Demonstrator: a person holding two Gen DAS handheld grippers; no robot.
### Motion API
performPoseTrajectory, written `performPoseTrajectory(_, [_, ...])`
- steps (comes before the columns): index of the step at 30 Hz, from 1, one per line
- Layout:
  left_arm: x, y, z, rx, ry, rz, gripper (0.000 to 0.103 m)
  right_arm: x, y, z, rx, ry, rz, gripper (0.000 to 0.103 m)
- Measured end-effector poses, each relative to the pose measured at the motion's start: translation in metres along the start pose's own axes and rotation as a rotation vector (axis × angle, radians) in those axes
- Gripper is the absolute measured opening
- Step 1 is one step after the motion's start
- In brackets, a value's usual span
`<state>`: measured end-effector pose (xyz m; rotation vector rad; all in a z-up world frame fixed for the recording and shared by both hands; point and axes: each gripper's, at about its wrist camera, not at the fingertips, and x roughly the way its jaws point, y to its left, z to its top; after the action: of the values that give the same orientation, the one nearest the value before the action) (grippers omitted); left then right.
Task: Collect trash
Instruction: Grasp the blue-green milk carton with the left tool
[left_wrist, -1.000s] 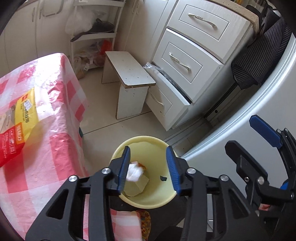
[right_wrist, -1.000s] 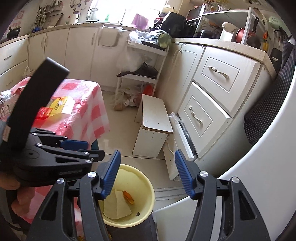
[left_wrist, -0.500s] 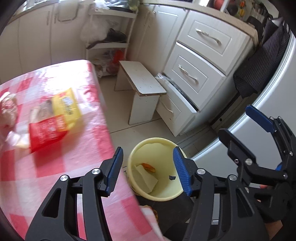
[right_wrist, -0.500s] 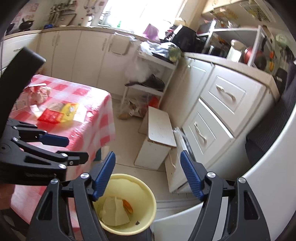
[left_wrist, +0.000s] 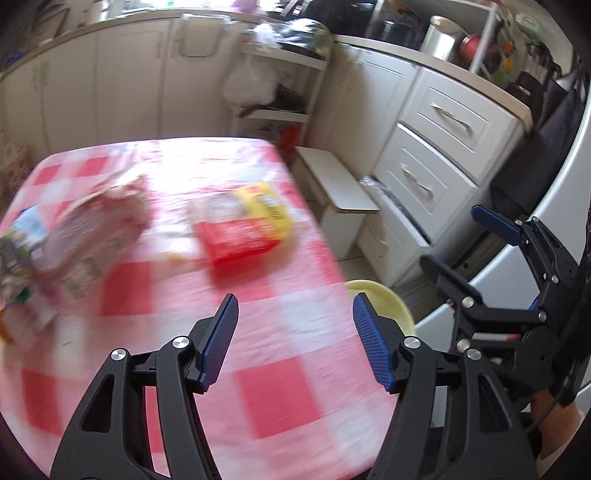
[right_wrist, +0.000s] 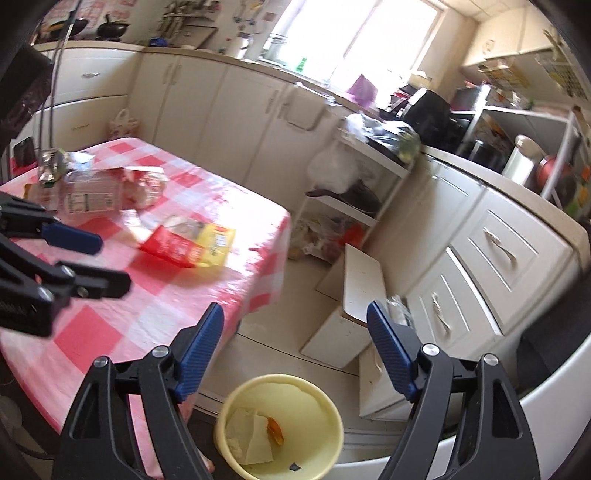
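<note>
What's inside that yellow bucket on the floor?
The round pale yellow plastic bucket holds crumpled whitish paper, an orange scrap and a small dark fleck. Anything beneath the paper is hidden.

table near edge (left_wrist: 295, 387): bare | beyond: red-yellow packet (left_wrist: 243, 229), wrappers (left_wrist: 85, 236) block
</note>
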<state>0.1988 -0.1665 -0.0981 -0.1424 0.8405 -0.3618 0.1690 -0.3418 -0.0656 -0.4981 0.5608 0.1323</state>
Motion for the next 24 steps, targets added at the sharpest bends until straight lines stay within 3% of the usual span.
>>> performPoseTrajectory(5, [-0.03,0.049,-0.014,-0.063,-0.041,0.09,0.062,0.002,0.021,0.014,-0.015,-0.009,0.065,0.076])
performPoseTrajectory(12, [-0.072,0.138,-0.033,-0.247,-0.111,0.251,0.063,0.007,0.059,0.036,-0.055,-0.023,0.168,0.076])
performPoseTrajectory(16, [-0.083,0.179,-0.037,-0.337,-0.112,0.296,0.064,0.009,0.085,0.047,-0.098,-0.031,0.214,0.076])
performPoseTrajectory(20, [-0.087,0.199,-0.014,-0.393,-0.121,0.291,0.076,0.015,0.104,0.056,-0.126,-0.029,0.239,0.076])
performPoseTrajectory(24, [-0.074,0.203,0.027,-0.378,-0.085,0.369,0.083,0.02,0.101,0.062,-0.089,-0.023,0.248,0.076])
